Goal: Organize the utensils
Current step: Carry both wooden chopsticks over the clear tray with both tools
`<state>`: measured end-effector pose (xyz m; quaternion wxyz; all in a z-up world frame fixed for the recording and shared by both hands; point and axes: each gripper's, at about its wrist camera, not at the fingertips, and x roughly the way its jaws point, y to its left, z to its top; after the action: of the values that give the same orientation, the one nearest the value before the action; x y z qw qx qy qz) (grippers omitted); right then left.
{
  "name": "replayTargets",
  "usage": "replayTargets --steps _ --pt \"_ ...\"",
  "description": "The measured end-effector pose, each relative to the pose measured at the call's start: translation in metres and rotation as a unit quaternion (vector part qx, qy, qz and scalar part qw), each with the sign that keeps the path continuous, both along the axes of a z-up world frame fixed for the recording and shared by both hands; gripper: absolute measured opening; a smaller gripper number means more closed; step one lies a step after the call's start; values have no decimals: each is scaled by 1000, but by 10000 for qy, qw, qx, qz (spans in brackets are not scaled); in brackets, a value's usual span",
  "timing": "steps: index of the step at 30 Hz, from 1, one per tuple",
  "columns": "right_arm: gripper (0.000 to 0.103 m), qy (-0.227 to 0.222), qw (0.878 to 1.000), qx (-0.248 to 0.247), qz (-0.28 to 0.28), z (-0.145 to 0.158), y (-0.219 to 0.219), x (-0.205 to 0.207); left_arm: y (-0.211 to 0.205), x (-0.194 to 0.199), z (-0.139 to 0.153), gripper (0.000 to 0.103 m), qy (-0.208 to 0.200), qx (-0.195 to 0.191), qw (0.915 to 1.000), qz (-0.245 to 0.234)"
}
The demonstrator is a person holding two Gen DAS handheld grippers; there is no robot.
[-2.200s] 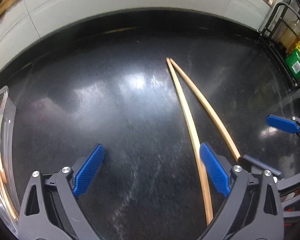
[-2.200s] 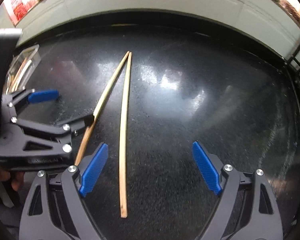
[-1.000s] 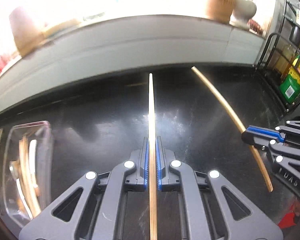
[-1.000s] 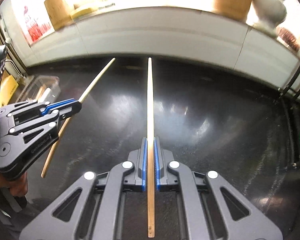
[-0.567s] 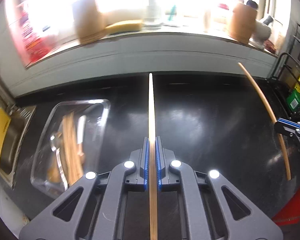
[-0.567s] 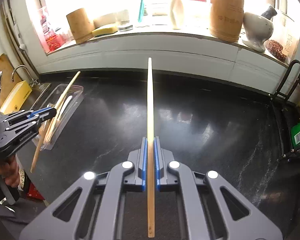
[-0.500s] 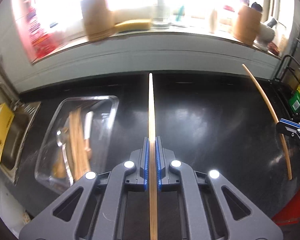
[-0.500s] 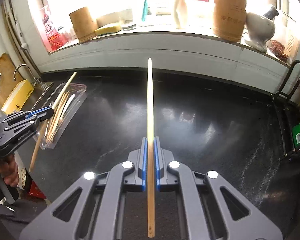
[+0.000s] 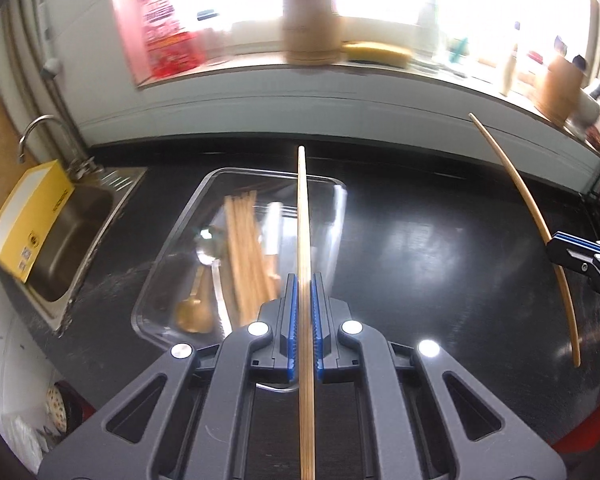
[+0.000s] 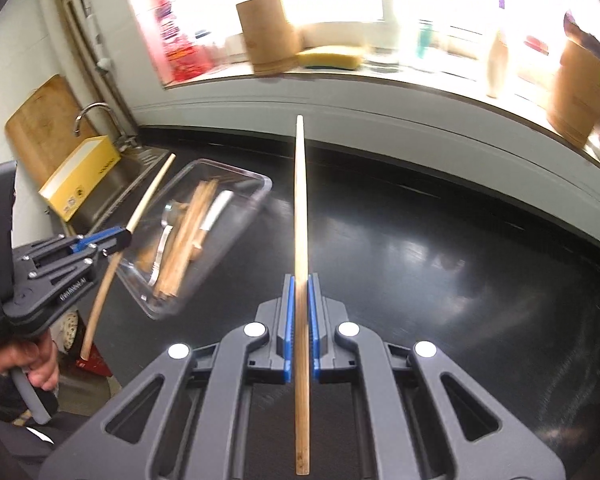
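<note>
The bright window ledge (image 10: 380,76) was washed out and smeared, so its jars and bottles could barely be told apart. The glossy black stone countertop (image 9: 440,240) filled both views, with the steel sink (image 9: 72,236) cut off at its left end and a yellow cardboard box (image 9: 28,220) leaning over the basin.

The left gripper (image 9: 305,308) pointed down over the near end of the clear plastic rectangular tray (image 9: 340,216), jaws clamped tight on a long pale wooden chopstick (image 9: 302,216) that ran straight out along the fingers, above the tray. A hand (image 10: 32,364), partly cropped by the frame edge, gripped its handle in the right wrist view. The right gripper (image 10: 300,308) hung over open counter to the tray's right, blue pads pinched on a second wooden chopstick (image 10: 300,200), its tip toward the white wall below the ledge.

Inside the tray lay a bundle of wooden chopsticks (image 9: 244,256), a metal spoon (image 9: 206,246) and a brass-coloured spoon (image 9: 194,312); a pale-handled piece (image 10: 216,216) beside them was too blurred to name.
</note>
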<state>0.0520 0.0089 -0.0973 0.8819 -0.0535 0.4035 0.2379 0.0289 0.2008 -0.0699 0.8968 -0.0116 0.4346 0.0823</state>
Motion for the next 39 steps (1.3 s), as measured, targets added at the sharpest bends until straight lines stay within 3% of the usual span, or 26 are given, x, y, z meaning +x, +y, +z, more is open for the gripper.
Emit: replayTargets --steps 8,15,31,39 --pt "7 412 9973 247 564 -6 94 30 70 1 -10 6 169 -222 9980 568" --pt "7 906 9923 315 782 -25 160 53 109 14 -27 6 319 -386 9961 723" --pt "7 1744 9828 307 521 -73 203 95 141 61 -71 6 765 -651 9935 536" --pt "7 1940 9795 301 454 -89 212 115 143 85 -87 6 878 -827 9915 497"
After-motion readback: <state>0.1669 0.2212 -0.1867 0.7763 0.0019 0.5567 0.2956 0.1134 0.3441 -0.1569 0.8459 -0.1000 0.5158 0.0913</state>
